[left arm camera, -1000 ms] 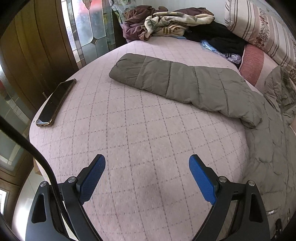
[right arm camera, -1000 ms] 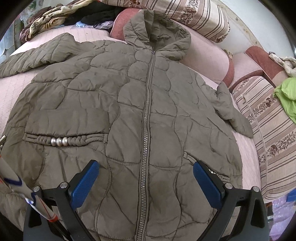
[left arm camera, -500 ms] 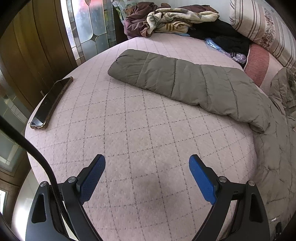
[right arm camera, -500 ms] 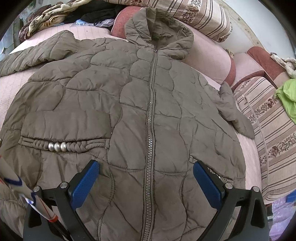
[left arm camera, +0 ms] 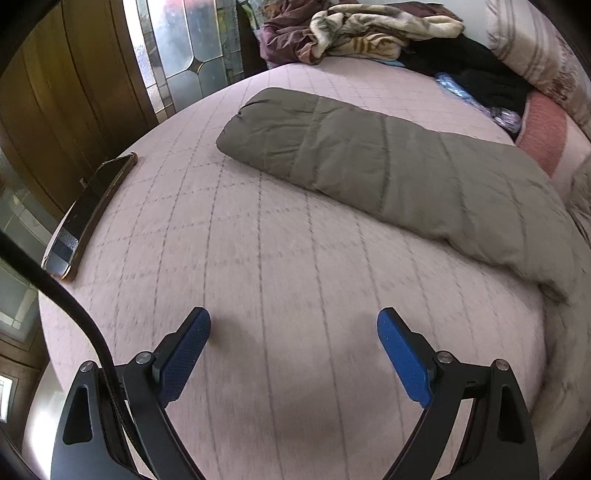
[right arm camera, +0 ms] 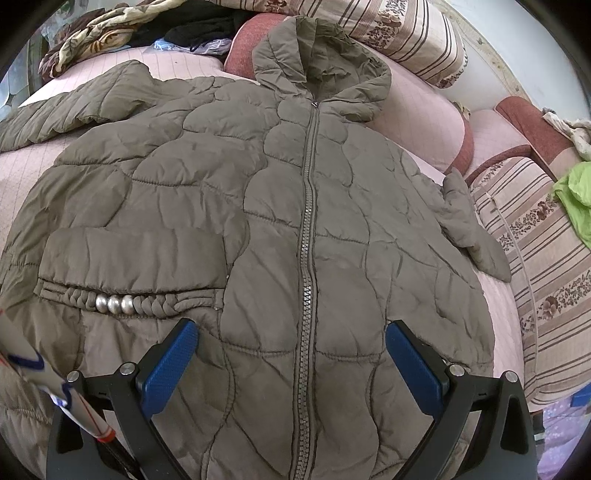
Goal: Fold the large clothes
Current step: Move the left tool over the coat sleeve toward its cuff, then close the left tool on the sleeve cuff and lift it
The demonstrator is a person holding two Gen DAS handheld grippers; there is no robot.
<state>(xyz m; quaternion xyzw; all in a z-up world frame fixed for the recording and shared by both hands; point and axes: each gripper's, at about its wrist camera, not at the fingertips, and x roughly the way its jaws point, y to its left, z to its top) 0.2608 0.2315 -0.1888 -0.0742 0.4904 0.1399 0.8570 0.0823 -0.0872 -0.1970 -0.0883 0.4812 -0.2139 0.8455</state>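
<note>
1. The olive quilted coat (right arm camera: 258,221) lies front-up and spread flat on the pink quilted bed (left arm camera: 277,295), zipped shut, its hood (right arm camera: 317,62) toward the cushions at the head of the bed.
2. One sleeve (left arm camera: 369,162) stretches out straight across the bedcover; the other sleeve (right arm camera: 469,225) lies short and bent beside the coat's far side.
3. A braided pocket trim with three silver beads (right arm camera: 114,303) sits on the coat's front near the hem.
4. The right gripper (right arm camera: 291,358) hangs over the coat's lower front, its jaws released wide on either side of the zipper (right arm camera: 308,258), grasping nothing.
5. The left gripper (left arm camera: 293,350) hangs over bare bedcover near the outstretched sleeve, jaws likewise released and holding nothing.
6. A phone (left arm camera: 88,214) lies at the bed's edge, well apart from the sleeve.
7. A heap of clothes and blankets (left arm camera: 354,33) is piled at the far end, with striped cushions (right arm camera: 406,33) beside it.
</note>
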